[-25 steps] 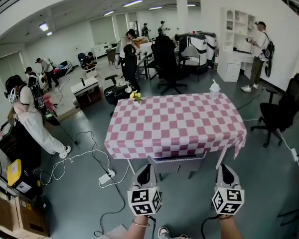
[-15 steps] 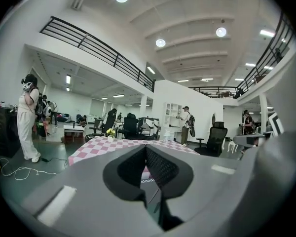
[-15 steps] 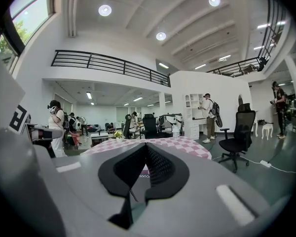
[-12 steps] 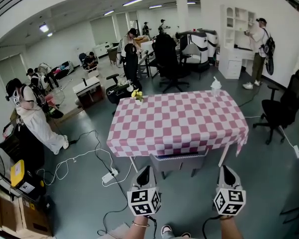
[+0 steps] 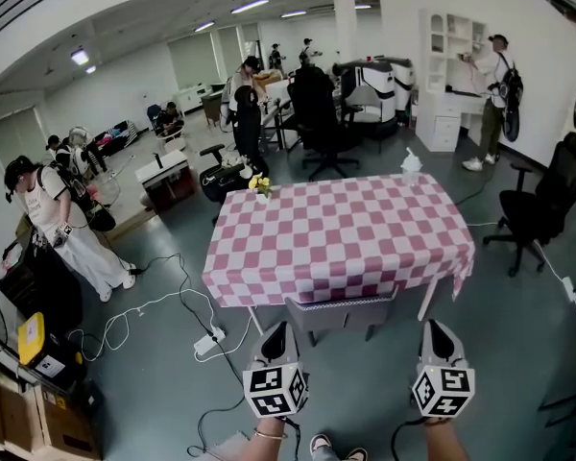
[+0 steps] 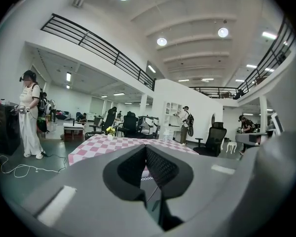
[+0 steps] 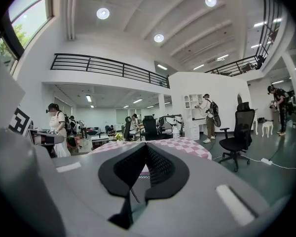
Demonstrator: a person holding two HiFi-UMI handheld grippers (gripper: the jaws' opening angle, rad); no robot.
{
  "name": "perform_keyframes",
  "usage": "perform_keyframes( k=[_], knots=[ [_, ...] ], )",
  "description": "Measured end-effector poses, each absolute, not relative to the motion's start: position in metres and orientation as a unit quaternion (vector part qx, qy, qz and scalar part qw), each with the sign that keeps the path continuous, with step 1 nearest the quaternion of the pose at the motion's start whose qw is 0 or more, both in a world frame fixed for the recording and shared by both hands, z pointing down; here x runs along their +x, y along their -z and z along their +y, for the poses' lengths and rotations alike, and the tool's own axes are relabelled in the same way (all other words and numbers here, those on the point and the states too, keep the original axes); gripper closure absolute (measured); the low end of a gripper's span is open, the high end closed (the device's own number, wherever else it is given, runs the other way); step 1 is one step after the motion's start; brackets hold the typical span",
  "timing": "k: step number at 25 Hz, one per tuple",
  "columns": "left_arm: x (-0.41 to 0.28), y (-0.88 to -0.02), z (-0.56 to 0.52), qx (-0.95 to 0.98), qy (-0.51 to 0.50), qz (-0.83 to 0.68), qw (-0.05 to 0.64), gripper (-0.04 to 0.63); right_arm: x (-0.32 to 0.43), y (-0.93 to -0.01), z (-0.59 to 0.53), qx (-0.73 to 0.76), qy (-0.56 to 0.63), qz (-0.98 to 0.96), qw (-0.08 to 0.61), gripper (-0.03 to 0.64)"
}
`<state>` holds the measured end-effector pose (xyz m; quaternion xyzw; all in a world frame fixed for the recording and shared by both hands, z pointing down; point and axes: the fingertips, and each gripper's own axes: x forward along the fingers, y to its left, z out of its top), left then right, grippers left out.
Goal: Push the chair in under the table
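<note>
- Here is the rectangular table under its pink-and-white checked cloth. The grey hard-backed chair stands at the middle of the table's near edge. Its backrest is right up under the cloth's hem and its seat is out of sight beneath (about as tucked in as it will go, I'd judge).
- Now the left gripper: it points roughly level at the table, near the left corner of the chair back. Its jaws are pressed together with nothing between them, and a closed tip like that suits shoving, not grasping. Whether it touches the chair, I cannot tell.
- Over to the right gripper: its jaws are likewise pinched tight and empty. It sits off to the right of the backrest, apart from it, in line with the table's near right leg.
- The two are held side by side, low and forward, which reads as a push stance either side of the backrest.
- Small yellow flowers stand at the table's far left corner and a pale bottle at its far right corner. Both are well away from the near edge, so a nudge from the chair looks unlikely to upset them.
- White cables trail over the floor left of the table, clear of the chair.
</note>
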<state>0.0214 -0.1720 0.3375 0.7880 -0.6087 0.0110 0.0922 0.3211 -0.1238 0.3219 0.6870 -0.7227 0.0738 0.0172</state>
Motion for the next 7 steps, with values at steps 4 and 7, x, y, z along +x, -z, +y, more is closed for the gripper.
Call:
perform_keyframes(
  k=[4, 7],
  knots=[
    [0.0256, -0.3374, -0.1712, 0.791, -0.008, -0.604, 0.095, 0.594, 0.3274, -0.3203, -0.1206, 0.692, -0.072, -0.718, 0.02, 0.607],
    [0.029, -0.3374, -0.1699, 0.794, -0.01, -0.601, 0.096, 0.594, 0.3321, -0.3207, -0.1186, 0.696, -0.075, -0.714, 0.021, 0.607]
  ],
)
